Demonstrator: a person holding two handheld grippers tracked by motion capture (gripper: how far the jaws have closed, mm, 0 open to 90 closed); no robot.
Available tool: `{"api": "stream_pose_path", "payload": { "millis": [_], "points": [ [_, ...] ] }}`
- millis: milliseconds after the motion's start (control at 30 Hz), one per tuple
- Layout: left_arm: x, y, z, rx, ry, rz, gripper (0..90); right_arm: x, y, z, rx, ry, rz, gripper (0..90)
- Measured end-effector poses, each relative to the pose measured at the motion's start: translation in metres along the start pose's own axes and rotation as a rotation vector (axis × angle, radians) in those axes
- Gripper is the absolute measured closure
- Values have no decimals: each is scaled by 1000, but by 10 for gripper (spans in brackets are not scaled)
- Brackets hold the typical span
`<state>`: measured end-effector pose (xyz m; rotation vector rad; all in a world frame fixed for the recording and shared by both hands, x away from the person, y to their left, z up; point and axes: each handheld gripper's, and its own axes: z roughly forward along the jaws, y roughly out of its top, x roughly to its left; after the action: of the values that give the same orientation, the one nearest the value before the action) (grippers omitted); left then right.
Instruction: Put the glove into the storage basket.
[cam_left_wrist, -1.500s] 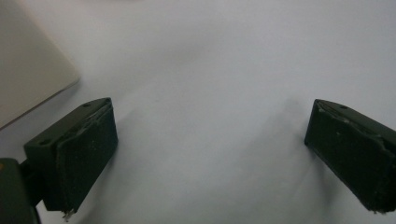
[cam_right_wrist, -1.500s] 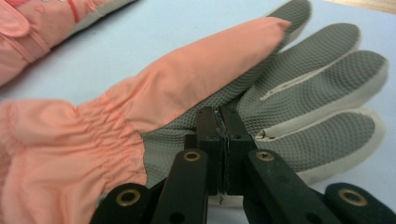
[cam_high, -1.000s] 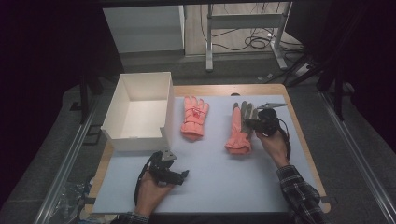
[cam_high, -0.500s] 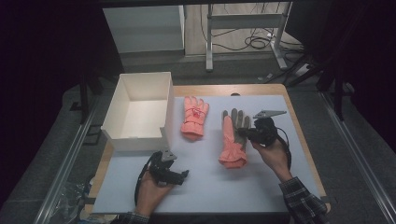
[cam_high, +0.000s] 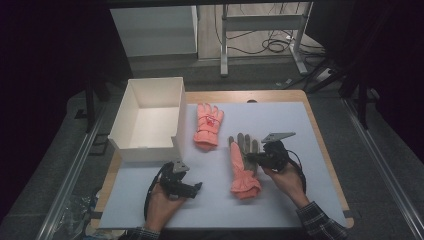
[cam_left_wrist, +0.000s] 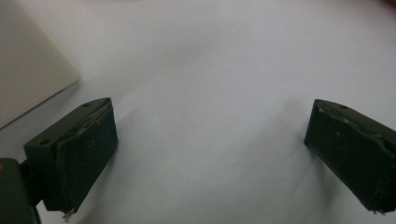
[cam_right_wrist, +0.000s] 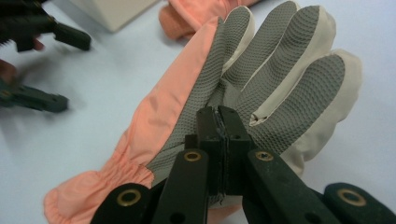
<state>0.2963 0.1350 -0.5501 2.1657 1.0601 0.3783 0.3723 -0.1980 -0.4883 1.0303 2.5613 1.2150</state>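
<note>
**Soft glove, pinched at the palm**

Nearest the person, the left gripper (cam_high: 192, 187) rests on the pale table cover (cam_high: 300, 150) with its jaws wide apart and nothing between them; in the left gripper view only bare cover lies between the pads. A little farther, the right gripper (cam_high: 248, 157) has its jaws pressed together on a fold of the grey-palmed glove (cam_high: 243, 165), which lies palm up on the cover, cuff toward the person, fingers pointing away; the right gripper view shows the pads nipping the textured palm fabric just below the finger roots. The glove looks light and limp; its fabric should bunch and drape rather than hold shape, so a pinch on one layer will probably let the cuff trail and drag; the knobbly grey palm likely grips better than the smooth salmon back. Beyond it, apart, a second salmon glove (cam_high: 208, 125) lies back up; farther left stands the open white box (cam_high: 145, 120), empty as far as can be seen.
</note>
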Motion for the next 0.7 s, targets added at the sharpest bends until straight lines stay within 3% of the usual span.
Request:
{"api": "stream_pose_path", "payload": {
  "millis": [367,600,700],
  "points": [
    [0,0,0,-2,0,0,24,-6,-3,6,4,-21,-29,817],
    [0,0,0,-1,-1,0,24,-12,4,1,-12,-51,-42,741],
    [0,0,0,-2,0,0,24,-11,15,0,-25,-57,-55,697]
  ]
}}
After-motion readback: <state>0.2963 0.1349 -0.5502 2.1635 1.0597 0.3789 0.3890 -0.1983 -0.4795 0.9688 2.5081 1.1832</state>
